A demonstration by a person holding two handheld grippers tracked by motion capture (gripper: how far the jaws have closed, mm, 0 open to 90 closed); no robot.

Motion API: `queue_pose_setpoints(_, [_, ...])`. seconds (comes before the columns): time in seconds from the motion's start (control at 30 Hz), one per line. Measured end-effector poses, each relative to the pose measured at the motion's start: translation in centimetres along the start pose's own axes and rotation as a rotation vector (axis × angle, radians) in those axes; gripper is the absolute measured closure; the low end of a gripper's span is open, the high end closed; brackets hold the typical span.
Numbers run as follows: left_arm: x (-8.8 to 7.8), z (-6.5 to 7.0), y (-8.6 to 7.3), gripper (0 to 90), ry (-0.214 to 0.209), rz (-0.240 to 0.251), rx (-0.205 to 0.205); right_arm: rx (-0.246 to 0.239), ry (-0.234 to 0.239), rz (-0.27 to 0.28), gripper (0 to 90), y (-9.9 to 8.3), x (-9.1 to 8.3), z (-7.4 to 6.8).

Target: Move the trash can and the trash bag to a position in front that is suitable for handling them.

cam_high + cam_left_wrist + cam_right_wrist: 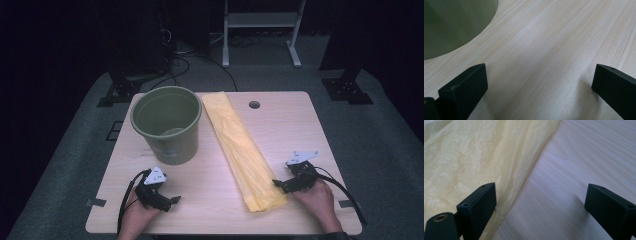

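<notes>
two hand-held grippers sit low at the near edge of a pale wooden table [280,125], each gripped by a hand coming in from the bottom of the high view. the left gripper [172,200] rests on bare wood just in front of a green bucket [167,125], which stands upright on the left half of the table with its mouth open to the camera; in the left gripper view its two black jaws stand wide apart with nothing between them but wood grain, and the bucket's curved wall [454,25] fills the upper left corner. a long folded yellow plastic bag [240,150] lies flat as a diagonal strip from beside the bucket's rim at the far side down to the near right. the right gripper [277,184] is at the bag's near end, on its right edge; in the right gripper view its jaws are spread wide, one jaw over the crinkled edge of the bag [469,162], the other over bare wood, and nothing is held.
</notes>
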State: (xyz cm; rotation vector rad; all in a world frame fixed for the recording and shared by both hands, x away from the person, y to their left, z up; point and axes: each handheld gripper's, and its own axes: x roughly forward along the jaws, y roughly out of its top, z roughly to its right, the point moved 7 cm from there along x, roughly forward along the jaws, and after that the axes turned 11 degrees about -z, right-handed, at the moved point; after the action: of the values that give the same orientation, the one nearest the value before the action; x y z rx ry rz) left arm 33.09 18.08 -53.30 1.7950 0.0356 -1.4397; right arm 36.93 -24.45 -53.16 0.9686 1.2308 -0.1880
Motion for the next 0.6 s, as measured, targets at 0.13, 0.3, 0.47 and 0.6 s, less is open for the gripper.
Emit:
queue_pose_setpoints(0.13, [0.0,0.0,0.0,0.0,0.0,0.0,0.0,0.039,-0.014,-0.006,9.3,-1.1,-0.6,1.3])
queue_pose_setpoints(0.3, [0.0,0.0,0.0,0.0,0.0,0.0,0.0,0.015,-0.031,0.0,9.3,-0.7,-1.4,0.8])
queue_pose_setpoints(0.47, [0.0,0.0,0.0,0.0,0.0,0.0,0.0,-0.032,0.006,0.029,9.3,1.2,-1.8,-1.2])
queue_pose_setpoints(0.6, [0.0,0.0,0.0,0.0,0.0,0.0,0.0,-0.059,0.055,0.059,9.4,3.1,-1.7,-3.1])
